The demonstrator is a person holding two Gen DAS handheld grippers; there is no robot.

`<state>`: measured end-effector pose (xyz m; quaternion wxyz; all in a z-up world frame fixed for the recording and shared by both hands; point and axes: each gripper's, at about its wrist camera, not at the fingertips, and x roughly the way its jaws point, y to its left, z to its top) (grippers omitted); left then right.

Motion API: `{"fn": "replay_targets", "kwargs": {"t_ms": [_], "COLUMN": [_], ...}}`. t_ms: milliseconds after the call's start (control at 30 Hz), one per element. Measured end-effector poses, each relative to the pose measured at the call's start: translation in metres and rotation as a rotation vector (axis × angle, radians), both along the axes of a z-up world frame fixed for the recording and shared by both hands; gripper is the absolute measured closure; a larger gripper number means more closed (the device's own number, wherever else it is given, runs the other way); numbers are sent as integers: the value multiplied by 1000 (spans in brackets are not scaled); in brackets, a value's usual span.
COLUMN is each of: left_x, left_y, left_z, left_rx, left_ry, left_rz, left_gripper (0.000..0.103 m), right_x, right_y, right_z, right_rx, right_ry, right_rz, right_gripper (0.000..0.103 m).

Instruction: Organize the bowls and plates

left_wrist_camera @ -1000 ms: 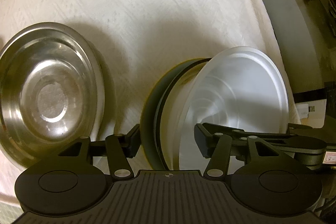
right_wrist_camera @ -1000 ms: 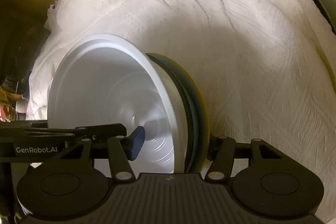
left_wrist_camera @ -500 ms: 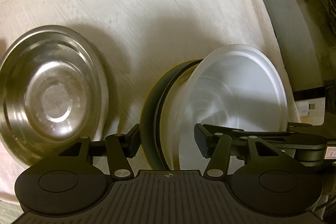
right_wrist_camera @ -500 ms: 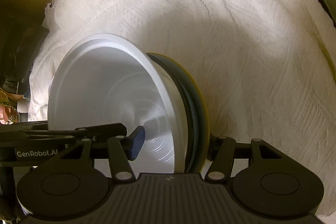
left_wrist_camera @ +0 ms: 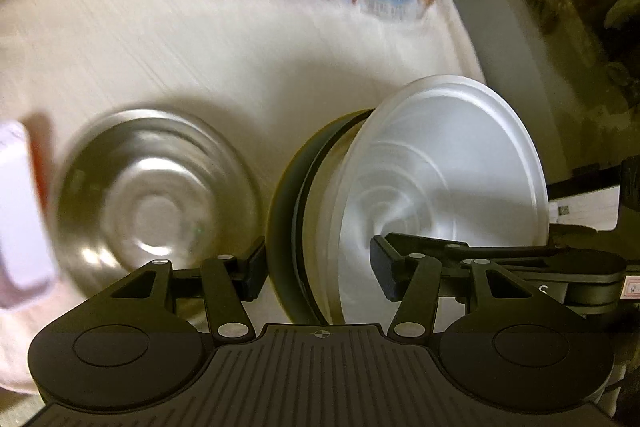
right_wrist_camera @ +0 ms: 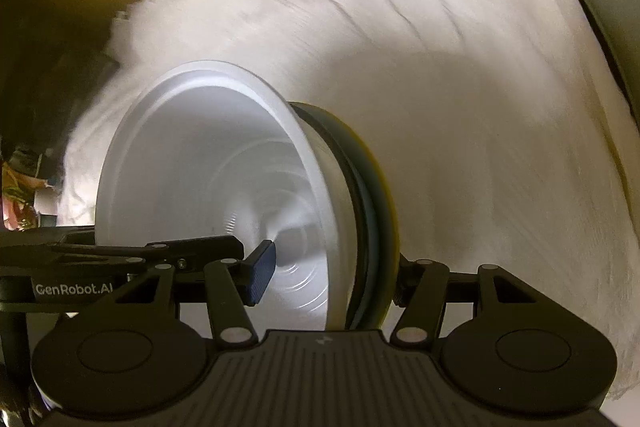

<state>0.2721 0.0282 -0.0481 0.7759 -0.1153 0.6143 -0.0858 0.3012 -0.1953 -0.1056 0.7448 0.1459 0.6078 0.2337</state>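
Surface: white cloth (left_wrist_camera: 168, 39).
Done: stack (left_wrist_camera: 400, 195) gathered, gripped by left gripper (left_wrist_camera: 318, 267) and right gripper (right_wrist_camera: 332, 269).
Left: steel bowl (left_wrist_camera: 156, 195) apart.

"GenRobot.AI" on the left gripper (right_wrist_camera: 256, 267) arm; packet lettering blurred
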Motion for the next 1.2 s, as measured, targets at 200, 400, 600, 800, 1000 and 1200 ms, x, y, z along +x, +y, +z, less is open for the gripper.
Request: {"fn": "replay_targets", "kwargs": {"t_ms": [200,400,600,800,1000,1200], "left_x": [-12,-18,-20,-28,-30,-34], "left_y": [57,110,135,149,161,171], "left_z": [23,1,-29,-24,-21,3], "left_rx": [9,22,9,26,-32,-85], "left_ry": [-44,5,53,11,-18,-99], "left_rz": [57,114,125,95,114,114], "left_gripper": [45,45,46,68,73,80], "right_x": [-4,-3,5,15,20,12], "right_y": [53,114,156,173,192,186], "right_z": [34,15,-14,-27,-9,29], "right_rx": [19,48,8,-46,-128,-185], "right_ry": [-105,-45,44,65,-77,-284], "right_rz": [53,96,152,147,171,184], "right_gripper": [44,44,45,43,43,43]}}
